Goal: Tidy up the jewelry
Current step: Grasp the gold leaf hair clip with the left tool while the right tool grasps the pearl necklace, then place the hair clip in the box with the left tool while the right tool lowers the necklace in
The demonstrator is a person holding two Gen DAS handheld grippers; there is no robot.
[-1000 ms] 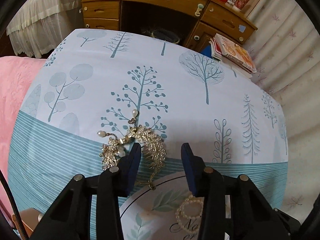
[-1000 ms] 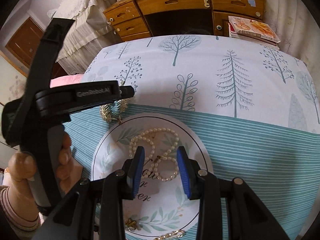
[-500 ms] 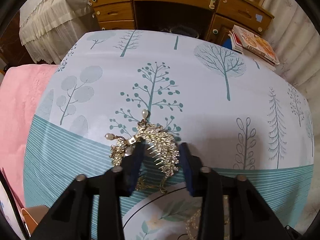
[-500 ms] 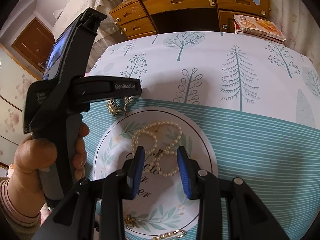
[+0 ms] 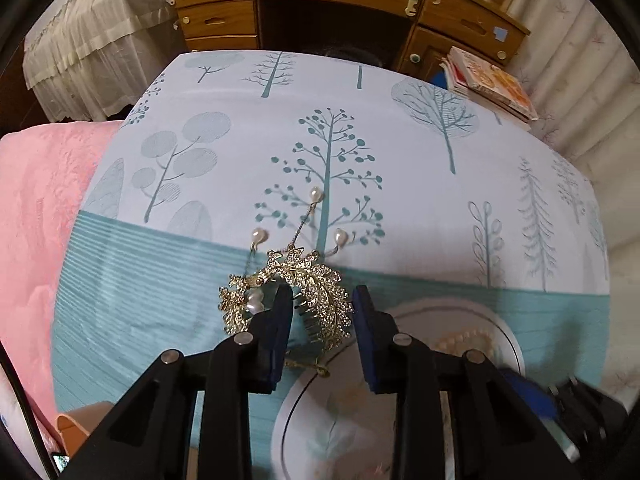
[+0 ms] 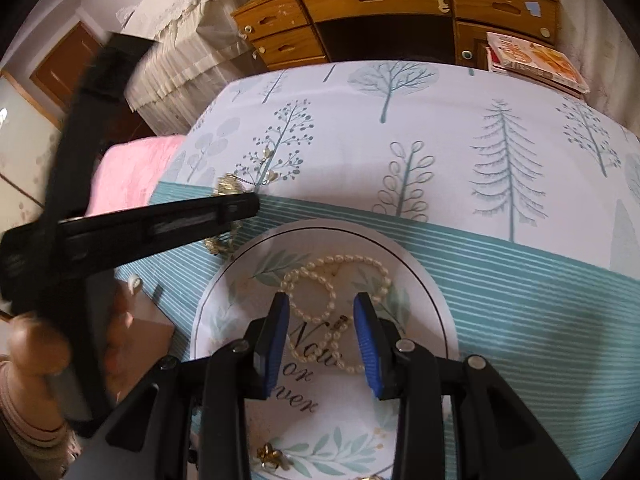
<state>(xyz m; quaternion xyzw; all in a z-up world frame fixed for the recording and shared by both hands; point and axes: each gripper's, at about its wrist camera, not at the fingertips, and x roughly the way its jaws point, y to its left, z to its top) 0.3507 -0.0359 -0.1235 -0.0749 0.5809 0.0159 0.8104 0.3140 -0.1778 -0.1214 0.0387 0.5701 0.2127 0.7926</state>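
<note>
The gold leaf-shaped hair comb [image 5: 316,300] with its dangling pearl drops lies just below the middle of the left wrist view, on the teal-striped band of the tree-print cloth [image 5: 400,168] covering the worktop, its lower end just beside the rim of the round printed plate [image 5: 516,344]. The left gripper [image 5: 320,312] is spread open with a jaw on either side of the comb's leafy arc; whether the pads touch it yet cannot be told. So this piece is not yet on the plate.

In the right wrist view, a looped pearl necklace [image 6: 336,284] already rests in the middle of the plate, a small gold piece [image 6: 269,454] sits at its lower edge, and something pearly shows at the very bottom, too cut off to name. The right gripper [image 6: 322,320] hangs open above the necklace, holding nothing.

Judging from this, most pieces are gathered; the comb looks like the last one left out on the cloth.
</note>
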